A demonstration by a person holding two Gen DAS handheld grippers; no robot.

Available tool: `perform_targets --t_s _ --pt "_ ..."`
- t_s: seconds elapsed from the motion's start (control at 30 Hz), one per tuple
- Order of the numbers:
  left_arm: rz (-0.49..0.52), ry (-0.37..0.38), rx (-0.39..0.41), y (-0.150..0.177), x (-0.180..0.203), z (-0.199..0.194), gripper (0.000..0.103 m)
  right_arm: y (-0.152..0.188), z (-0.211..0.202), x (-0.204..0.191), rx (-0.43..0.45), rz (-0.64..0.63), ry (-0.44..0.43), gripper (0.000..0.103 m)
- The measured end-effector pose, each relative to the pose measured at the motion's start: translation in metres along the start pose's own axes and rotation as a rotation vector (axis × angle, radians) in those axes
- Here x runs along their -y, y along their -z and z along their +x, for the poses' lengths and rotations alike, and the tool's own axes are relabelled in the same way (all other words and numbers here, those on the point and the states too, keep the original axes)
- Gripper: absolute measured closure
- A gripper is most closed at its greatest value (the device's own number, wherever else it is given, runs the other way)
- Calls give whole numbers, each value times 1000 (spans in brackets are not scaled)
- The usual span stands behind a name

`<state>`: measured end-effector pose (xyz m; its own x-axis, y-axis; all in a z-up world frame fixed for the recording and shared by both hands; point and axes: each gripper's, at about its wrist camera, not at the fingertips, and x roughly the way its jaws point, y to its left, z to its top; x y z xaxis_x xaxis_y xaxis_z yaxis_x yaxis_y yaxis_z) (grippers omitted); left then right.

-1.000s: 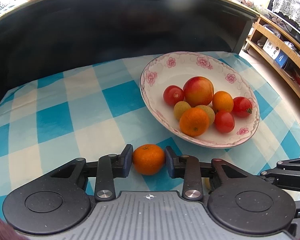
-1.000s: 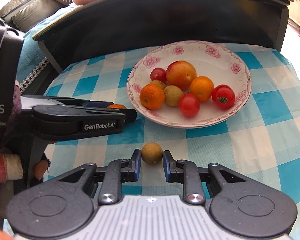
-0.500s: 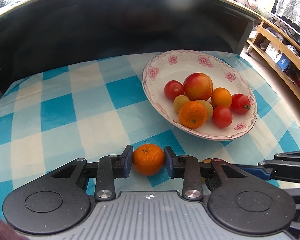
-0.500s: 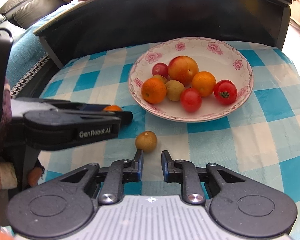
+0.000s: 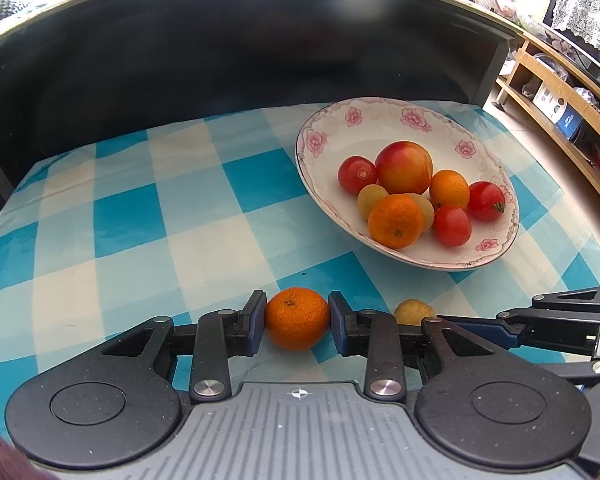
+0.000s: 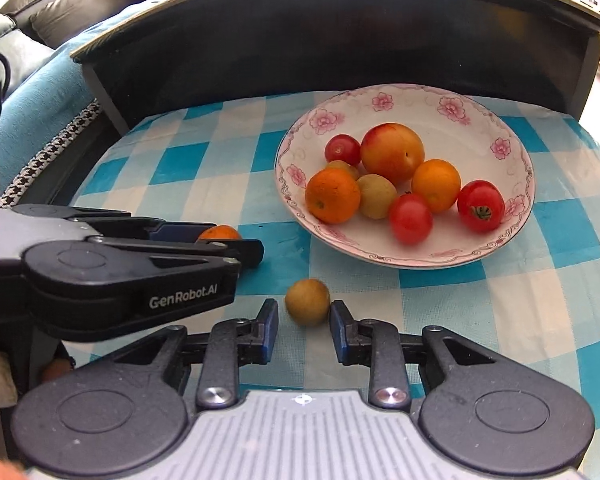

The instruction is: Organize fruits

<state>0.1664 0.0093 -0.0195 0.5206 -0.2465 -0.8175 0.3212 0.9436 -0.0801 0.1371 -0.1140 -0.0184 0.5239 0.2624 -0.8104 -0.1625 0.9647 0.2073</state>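
My left gripper [image 5: 297, 318] is shut on a small orange mandarin [image 5: 297, 317] just above the checked cloth; its top also shows in the right wrist view [image 6: 220, 233]. My right gripper [image 6: 304, 314] is open around a small tan-green round fruit [image 6: 307, 301] that rests on the cloth, with gaps on both sides. That fruit also shows in the left wrist view [image 5: 413, 312]. A white flowered plate [image 6: 380, 108] holds several fruits: tomatoes, oranges, a peach [image 6: 392, 151] and small green fruits.
The blue and white checked cloth [image 5: 132, 216] covers the table. A dark curved wall [image 5: 220, 52] rises behind it. A wooden shelf [image 5: 560, 120] stands at the far right. The left gripper's body [image 6: 112, 272] lies close to the left of my right gripper.
My right gripper let go of the tan-green fruit, drew back, then opened wider and moved up around it again. My left gripper keeps its hold on the mandarin and has pulled back slightly.
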Motion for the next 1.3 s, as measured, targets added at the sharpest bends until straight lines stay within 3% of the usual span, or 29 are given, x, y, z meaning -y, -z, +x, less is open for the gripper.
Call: perform_targets --t_s 0.7,1.07,1.3 --pt "27 -4 39 4 15 -32 62 7 -32 3 32 1 -17 85" --pt "-75 -20 32 7 -21 -34 62 4 -26 14 44 69 -70 86" --pt "-109 -21 12 11 -35 -28 62 -10 1 -2 30 50 -58 78"
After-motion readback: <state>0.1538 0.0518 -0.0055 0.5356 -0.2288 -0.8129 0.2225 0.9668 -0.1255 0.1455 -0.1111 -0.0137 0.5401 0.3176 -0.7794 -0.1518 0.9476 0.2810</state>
